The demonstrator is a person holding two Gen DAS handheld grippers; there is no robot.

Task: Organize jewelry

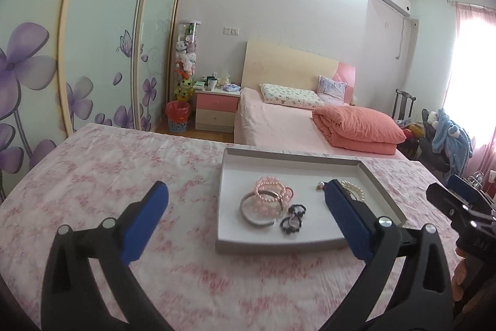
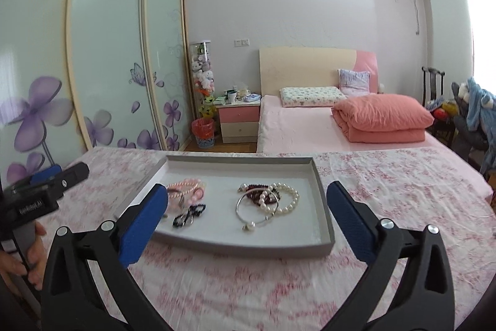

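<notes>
A shallow grey-white tray [image 1: 226, 241] [image 2: 322, 219] lies on a pink floral cloth. In it sit pink bead bracelets [image 1: 271, 193] [image 2: 186, 186], a grey bangle [image 1: 251, 214], black bead rings [image 1: 293, 217] [image 2: 189, 214], white pearl bracelets [image 2: 283, 197] [image 1: 353, 188], a dark red bead bracelet [image 2: 257, 191] and a thin silver bangle [image 2: 248, 214]. My left gripper [image 1: 245, 216] is open and empty, above the tray's near left part. My right gripper [image 2: 248, 217] is open and empty, above the tray's near edge. Each gripper shows at the other view's edge.
The cloth-covered table [image 2: 403, 191] extends around the tray. Behind it stand a pink bed [image 2: 310, 120] with a folded quilt [image 2: 384, 117], a nightstand [image 2: 238, 120], a red bin [image 2: 203, 132], a sliding wardrobe [image 2: 108, 67] and a chair with clothes [image 2: 474, 114].
</notes>
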